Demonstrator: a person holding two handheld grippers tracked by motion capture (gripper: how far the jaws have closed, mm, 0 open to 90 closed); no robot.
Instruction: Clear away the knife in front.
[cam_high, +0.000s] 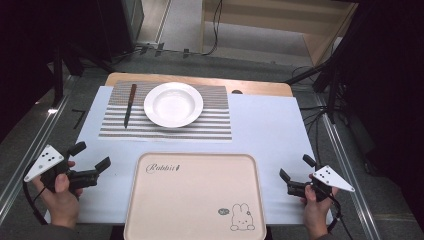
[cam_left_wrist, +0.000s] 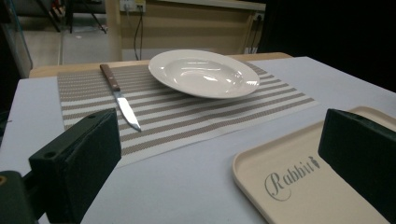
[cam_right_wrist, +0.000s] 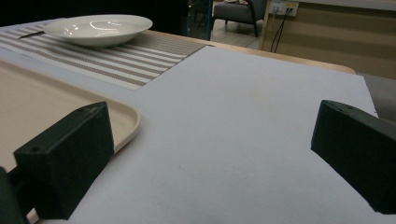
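A white deep plate (cam_high: 173, 104) (cam_left_wrist: 204, 73) (cam_right_wrist: 98, 29) rests on a striped placemat (cam_high: 210, 125) (cam_left_wrist: 196, 116) at the far middle of the table. Left of the plate lies a knife (cam_high: 130, 104) (cam_left_wrist: 120, 96) with a brown handle. An empty beige tray (cam_high: 195, 200) (cam_left_wrist: 299, 186) (cam_right_wrist: 37, 102) printed with a rabbit sits at the near edge. My left gripper (cam_high: 91, 156) (cam_left_wrist: 219, 158) is held open by a hand left of the tray, nothing between its jaws. Right of the tray, my right gripper (cam_high: 296, 168) (cam_right_wrist: 210, 158) is also open and empty.
The table (cam_high: 270, 130) has a pale blue-grey top with a wooden strip at its far edge. Beyond it are cables, dark stands and a wooden cabinet (cam_high: 280, 25). Metal rails run along both sides of the table.
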